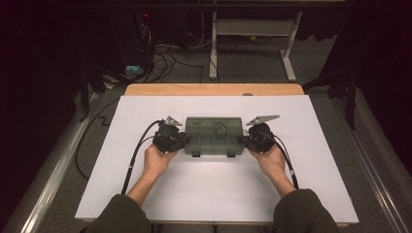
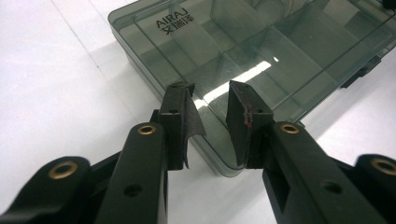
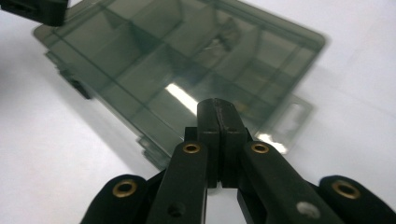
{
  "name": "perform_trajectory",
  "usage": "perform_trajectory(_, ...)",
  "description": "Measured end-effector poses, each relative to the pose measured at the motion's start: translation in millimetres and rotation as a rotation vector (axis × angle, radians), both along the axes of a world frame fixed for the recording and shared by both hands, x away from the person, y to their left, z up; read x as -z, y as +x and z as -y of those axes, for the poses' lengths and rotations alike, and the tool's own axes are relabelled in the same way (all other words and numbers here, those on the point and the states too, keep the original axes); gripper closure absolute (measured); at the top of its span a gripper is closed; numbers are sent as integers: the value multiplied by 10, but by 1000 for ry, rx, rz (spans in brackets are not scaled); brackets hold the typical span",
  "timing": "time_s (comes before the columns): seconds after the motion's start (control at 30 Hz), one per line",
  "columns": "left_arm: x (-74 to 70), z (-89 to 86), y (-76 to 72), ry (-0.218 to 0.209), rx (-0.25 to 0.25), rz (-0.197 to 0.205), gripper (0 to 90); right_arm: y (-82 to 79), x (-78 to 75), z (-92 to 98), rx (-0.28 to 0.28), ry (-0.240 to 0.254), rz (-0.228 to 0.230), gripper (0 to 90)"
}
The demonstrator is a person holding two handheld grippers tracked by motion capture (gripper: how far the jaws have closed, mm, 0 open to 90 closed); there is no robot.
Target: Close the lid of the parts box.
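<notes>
- Reading "AIRAJ" on the lid of the smoky organizer box (image 2: 261,60).
- Left gripper (image 2: 211,112): jaws parted over the box corner, pinching nothing.
- Right gripper (image 3: 218,122): jaws pressed together at the box's edge.

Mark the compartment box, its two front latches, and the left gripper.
compartment box (image 1: 214,131), high view, on the lid's middle.
front latches (image 1: 196,153), high view, on the left latch.
left gripper (image 2: 211,109), left gripper view, midway between its fingers.
</notes>
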State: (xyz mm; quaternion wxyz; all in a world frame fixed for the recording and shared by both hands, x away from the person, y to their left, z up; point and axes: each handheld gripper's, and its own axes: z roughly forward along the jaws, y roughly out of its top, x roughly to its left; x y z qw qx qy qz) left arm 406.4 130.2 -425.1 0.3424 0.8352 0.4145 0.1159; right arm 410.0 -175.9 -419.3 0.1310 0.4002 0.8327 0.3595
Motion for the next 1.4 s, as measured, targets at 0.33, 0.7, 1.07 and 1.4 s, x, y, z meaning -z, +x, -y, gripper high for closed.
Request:
perform_trajectory(0.33, 16, -6, -13, 6, 20, 19, 679, -7, 20, -37, 0, -30, 4, 900)
perform_trajectory(0.7, -42, -33, -41, -53, 22, 26, 541, -39, -25, 8, 0, 1, 28, 842)
perform_trajectory(1.07, -104, -119, -111, -93, 18, 66, 476, -94, -97, 141, 15, 43, 41, 804)
perform_trajectory(1.4, -124, -237, -206, -109, 16, 95, 457, -159, -108, 258, 22, 57, 43, 776)
